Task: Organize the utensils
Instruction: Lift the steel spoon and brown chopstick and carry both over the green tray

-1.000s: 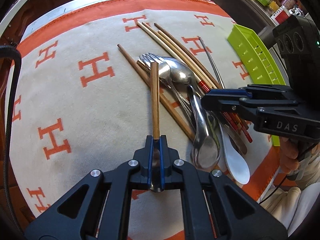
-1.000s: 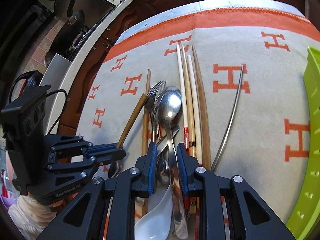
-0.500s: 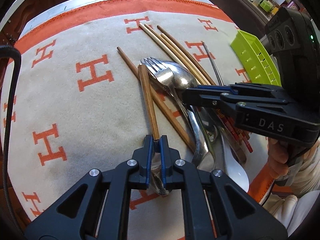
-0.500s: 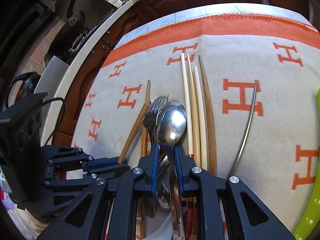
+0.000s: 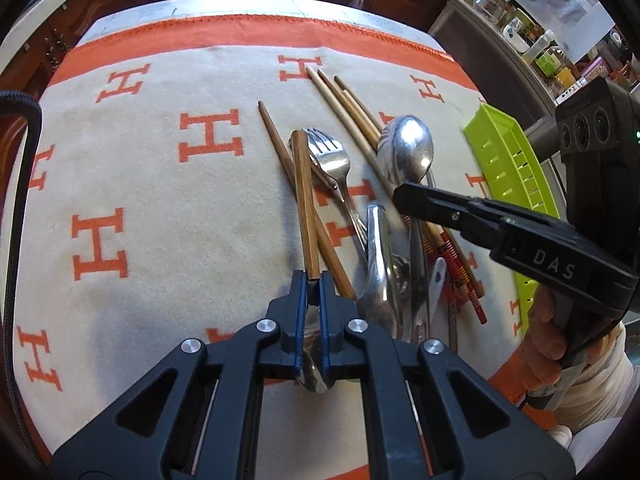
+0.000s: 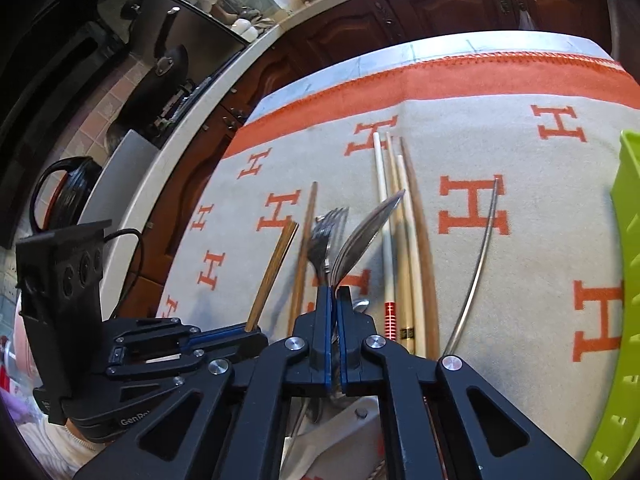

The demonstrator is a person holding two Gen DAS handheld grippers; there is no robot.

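Tilting downward, left tongs (image 5: 314, 280) clamping wood-handled spoon (image 5: 305, 200), right tongs (image 6: 333, 294) pinching steel spoon (image 6: 362, 238)

Left hand-held gripper (image 5: 314, 280) clamped tight, right hand-held gripper (image 6: 334, 294) clamped tight, both angled downward

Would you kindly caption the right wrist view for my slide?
Right gripper shut on a steel spoon, raised above forks and chopsticks.

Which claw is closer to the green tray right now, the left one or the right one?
Right. The right claw, shut on a metal spoon, sits beside the green tray. The left claw, gripping a wooden-handled spoon, sits across the utensil pile from the tray.
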